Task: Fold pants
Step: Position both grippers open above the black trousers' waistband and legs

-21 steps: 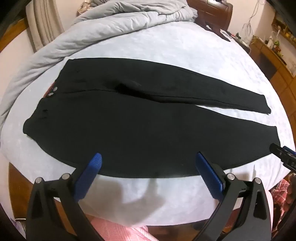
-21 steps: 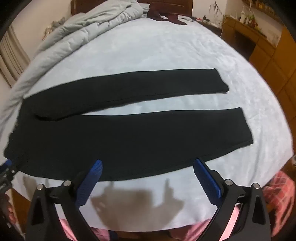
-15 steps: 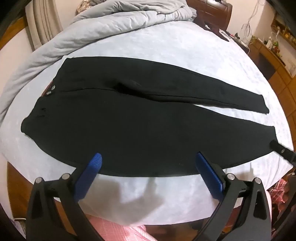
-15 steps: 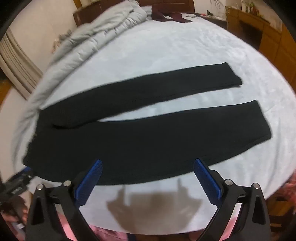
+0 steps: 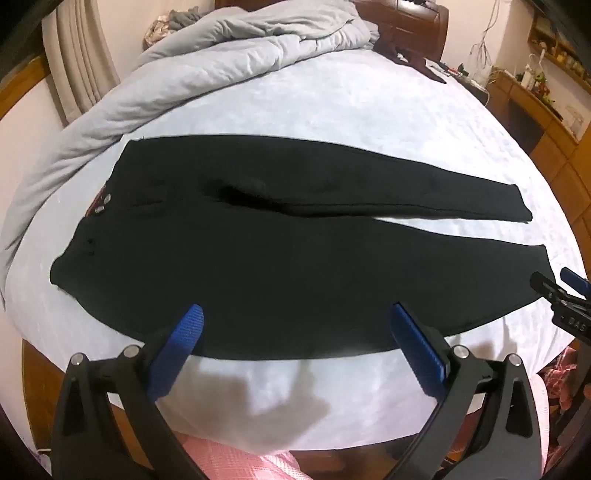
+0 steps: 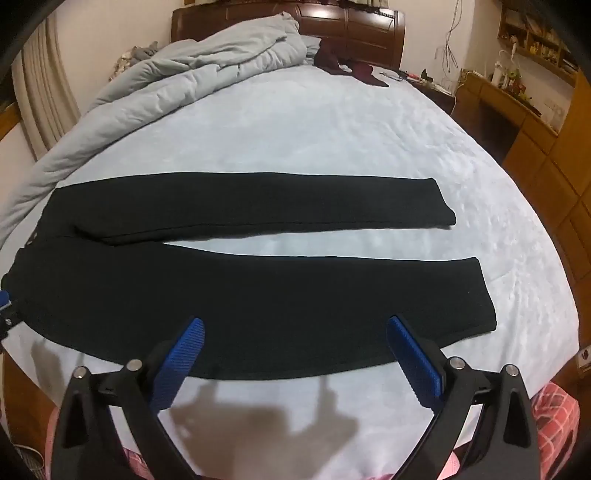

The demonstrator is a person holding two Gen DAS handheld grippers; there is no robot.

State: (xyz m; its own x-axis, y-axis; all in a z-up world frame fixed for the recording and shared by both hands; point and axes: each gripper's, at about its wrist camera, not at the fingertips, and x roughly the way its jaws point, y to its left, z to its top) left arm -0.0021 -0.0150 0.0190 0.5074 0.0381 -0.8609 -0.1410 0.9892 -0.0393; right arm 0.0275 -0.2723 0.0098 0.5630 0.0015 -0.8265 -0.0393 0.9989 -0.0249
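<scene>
Since the earlier frames the right wrist view has swung and settled: the trouser legs, slanted a moment ago, now run nearly level across the picture, and more of the headboard shows at the top. The left wrist view has hardly shifted, though the other gripper at its right edge shows a little more.

Left wrist view: the left gripper (image 5: 295,325) hangs above the near edge of the bed (image 5: 369,110), its blue pads spread wide with nothing between them. The black pants (image 5: 258,266) lie flat and unfolded on the pale sheet, waistband to the left with two small metal buttons (image 5: 103,204), legs running right and parting towards the cuffs. A rumpled grey duvet (image 5: 221,55) is heaped along the far left side. The right gripper (image 5: 565,299) pokes in at the right edge, just beside the near cuff.

Right wrist view: the right gripper (image 6: 295,332) is released too, pads wide apart over the near leg's lower hem line, touching nothing. The pants (image 6: 258,295) stretch across the bed (image 6: 332,122), the two legs separated by a strip of sheet. A dark red garment (image 6: 354,70) lies near the wooden headboard (image 6: 351,26). The left gripper (image 6: 5,306) shows at the left edge by the waistband.
</scene>
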